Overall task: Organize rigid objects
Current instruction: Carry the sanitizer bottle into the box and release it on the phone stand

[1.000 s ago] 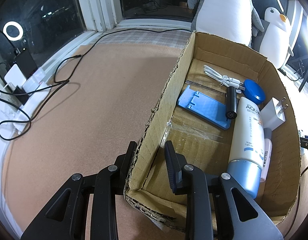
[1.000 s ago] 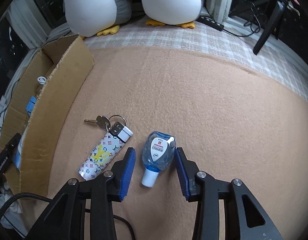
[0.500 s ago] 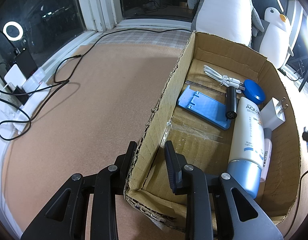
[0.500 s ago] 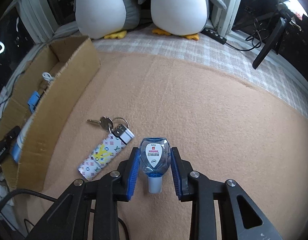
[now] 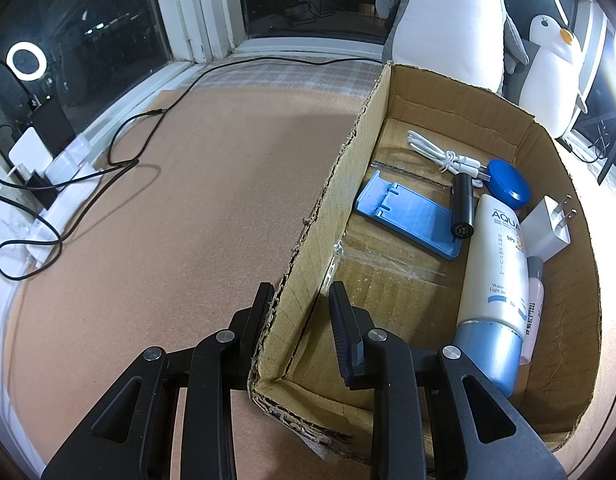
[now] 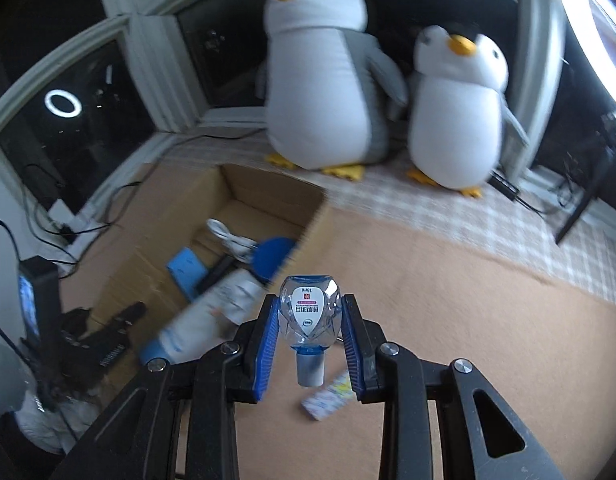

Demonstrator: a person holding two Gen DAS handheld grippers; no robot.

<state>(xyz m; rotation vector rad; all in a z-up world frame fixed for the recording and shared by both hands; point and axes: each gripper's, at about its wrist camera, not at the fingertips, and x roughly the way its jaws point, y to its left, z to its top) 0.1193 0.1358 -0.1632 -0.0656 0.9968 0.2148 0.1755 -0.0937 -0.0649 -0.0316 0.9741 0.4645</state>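
The right gripper has its fingers closed on a small clear bottle, cap toward the camera, lifted above the tan surface. The left gripper clamps the near wall of the cardboard box. Farther in lie a sunscreen tube, a blue stand and a white cable.

Two plush penguins, the larger just left of the smaller, stand on a checked cloth before dark window panes; a ring light's reflection shows in the glass; a black cable trails across the tan mat to a white power strip with plugged chargers by the sill.
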